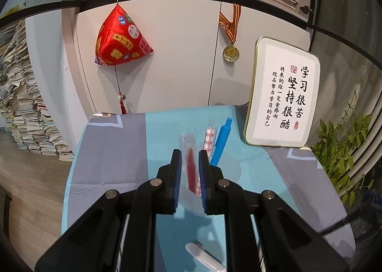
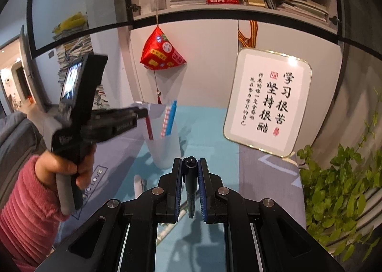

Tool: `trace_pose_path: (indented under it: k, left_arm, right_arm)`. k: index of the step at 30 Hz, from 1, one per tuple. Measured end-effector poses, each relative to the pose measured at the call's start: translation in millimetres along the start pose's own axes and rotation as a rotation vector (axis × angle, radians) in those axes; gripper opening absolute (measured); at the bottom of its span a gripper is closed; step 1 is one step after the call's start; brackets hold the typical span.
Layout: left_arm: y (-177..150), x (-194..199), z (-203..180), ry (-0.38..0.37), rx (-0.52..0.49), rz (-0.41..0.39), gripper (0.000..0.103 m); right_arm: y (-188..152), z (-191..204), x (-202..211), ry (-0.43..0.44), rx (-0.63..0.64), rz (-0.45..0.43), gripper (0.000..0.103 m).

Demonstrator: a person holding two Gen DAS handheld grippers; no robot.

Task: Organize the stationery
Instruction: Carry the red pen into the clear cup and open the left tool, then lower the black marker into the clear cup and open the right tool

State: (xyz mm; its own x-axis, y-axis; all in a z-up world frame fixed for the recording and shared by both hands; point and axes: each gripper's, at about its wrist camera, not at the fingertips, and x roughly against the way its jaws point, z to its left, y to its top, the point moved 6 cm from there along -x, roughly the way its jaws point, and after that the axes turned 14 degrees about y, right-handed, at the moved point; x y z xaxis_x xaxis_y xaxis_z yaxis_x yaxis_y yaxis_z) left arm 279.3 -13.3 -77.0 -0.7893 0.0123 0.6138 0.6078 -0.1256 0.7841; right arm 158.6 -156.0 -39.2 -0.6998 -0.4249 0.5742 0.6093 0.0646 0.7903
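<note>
A frosted plastic cup (image 2: 164,150) stands on the blue and grey cloth. It holds a red pen (image 2: 149,128), a red-checked pen (image 2: 165,121) and a blue pen (image 2: 171,118). My left gripper (image 1: 189,155) is shut on the cup's rim (image 1: 188,143), with the red pen (image 1: 191,171) between the jaws; it also shows in the right wrist view (image 2: 143,110). My right gripper (image 2: 190,161) is shut on a black pen (image 2: 191,183), held just in front of the cup.
A framed calligraphy sign (image 2: 267,102) leans at the back right, beside a green plant (image 2: 339,188). A white pen (image 1: 203,256) lies on the cloth near me. A cabinet with a red ornament (image 1: 121,38) and a medal (image 1: 230,53) stands behind the table.
</note>
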Motion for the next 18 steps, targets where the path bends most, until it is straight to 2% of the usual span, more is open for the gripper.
trace_pose_path:
  k: [3, 7, 10, 18]
  left_arm:
    - [-4, 10, 8, 0.005, 0.019, -0.019, 0.014]
    - [-14, 29, 24, 0.053, 0.036, -0.062, 0.029]
    - [-29, 41, 37, 0.091, 0.039, -0.079, 0.029]
    - [-65, 56, 57, 0.120, 0.044, -0.069, 0.030]
  right_arm:
    - [12, 2, -1, 0.008, 0.001, -0.011, 0.013]
    - [33, 9, -7, 0.025, 0.013, -0.031, 0.013]
    - [53, 16, -15, 0.031, 0.028, -0.054, 0.013]
    - [100, 34, -41, 0.056, 0.034, -0.105, 0.013]
